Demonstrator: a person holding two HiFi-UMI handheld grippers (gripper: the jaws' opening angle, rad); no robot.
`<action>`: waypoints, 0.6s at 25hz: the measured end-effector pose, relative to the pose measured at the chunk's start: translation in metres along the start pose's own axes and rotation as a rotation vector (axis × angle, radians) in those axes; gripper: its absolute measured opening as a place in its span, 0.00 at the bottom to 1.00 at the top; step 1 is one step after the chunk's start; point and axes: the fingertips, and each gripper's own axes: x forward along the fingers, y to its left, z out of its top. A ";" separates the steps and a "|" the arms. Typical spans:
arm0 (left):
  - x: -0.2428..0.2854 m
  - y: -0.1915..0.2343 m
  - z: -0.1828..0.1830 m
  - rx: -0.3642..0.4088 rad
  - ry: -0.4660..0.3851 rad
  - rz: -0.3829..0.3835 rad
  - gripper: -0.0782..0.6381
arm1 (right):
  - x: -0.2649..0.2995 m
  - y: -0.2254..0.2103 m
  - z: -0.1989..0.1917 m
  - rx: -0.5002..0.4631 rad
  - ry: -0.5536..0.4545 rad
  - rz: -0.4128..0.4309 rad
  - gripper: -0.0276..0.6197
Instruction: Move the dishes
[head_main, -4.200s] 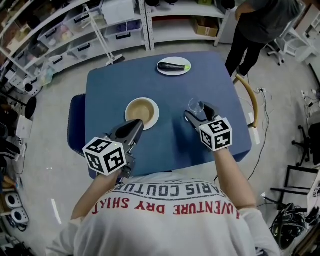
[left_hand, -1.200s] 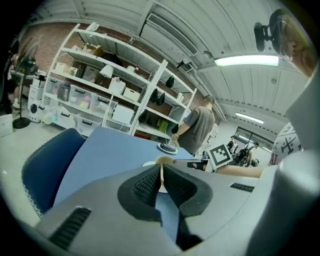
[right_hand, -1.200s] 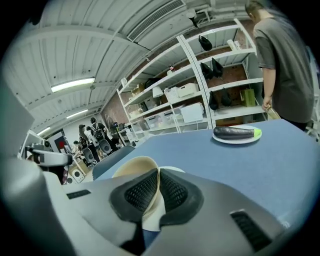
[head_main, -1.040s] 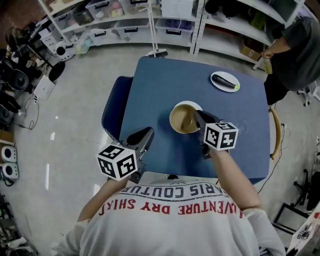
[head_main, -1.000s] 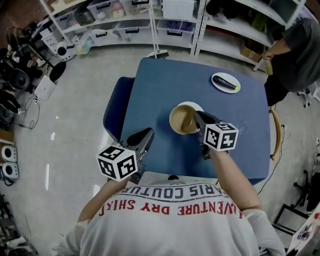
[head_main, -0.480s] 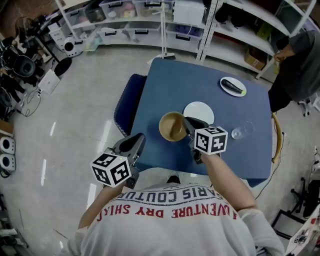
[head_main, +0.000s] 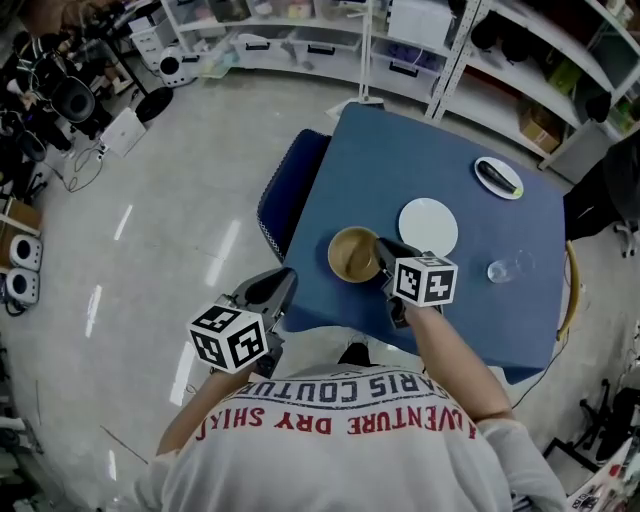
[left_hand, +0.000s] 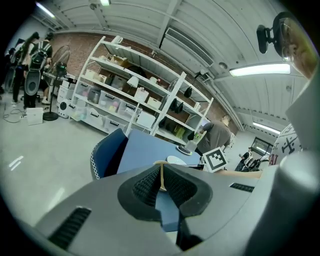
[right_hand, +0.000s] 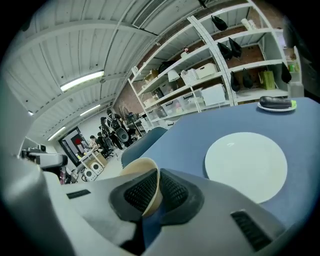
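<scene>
Over the table (head_main: 400, 160), the bowl (head_main: 350, 256) is being clamped at its rim by the right gripper (head_main: 384, 256) — the left gripper (head_main: 277, 283) is being held closed, empty.

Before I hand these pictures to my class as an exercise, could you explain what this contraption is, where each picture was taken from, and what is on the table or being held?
There is no robot here. A person holds a hand-operated gripper in each hand. The top-down picture comes from a camera on the person's head. The other two come from cameras riding on each gripper. On the blue table are a white plate, a small plate carrying a dark vegetable, and a clear glass. The right gripper is clamped on the rim of a tan bowl. The left gripper is shut and empty.
</scene>
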 end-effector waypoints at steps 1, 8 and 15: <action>-0.002 0.001 -0.002 -0.002 0.001 0.004 0.16 | 0.002 0.000 -0.002 0.005 0.002 0.002 0.09; -0.015 0.007 -0.008 -0.003 0.000 0.010 0.16 | 0.007 0.000 -0.005 0.039 -0.006 -0.006 0.09; -0.023 -0.006 -0.006 0.020 -0.007 -0.034 0.16 | -0.009 0.009 0.002 0.049 -0.073 0.003 0.20</action>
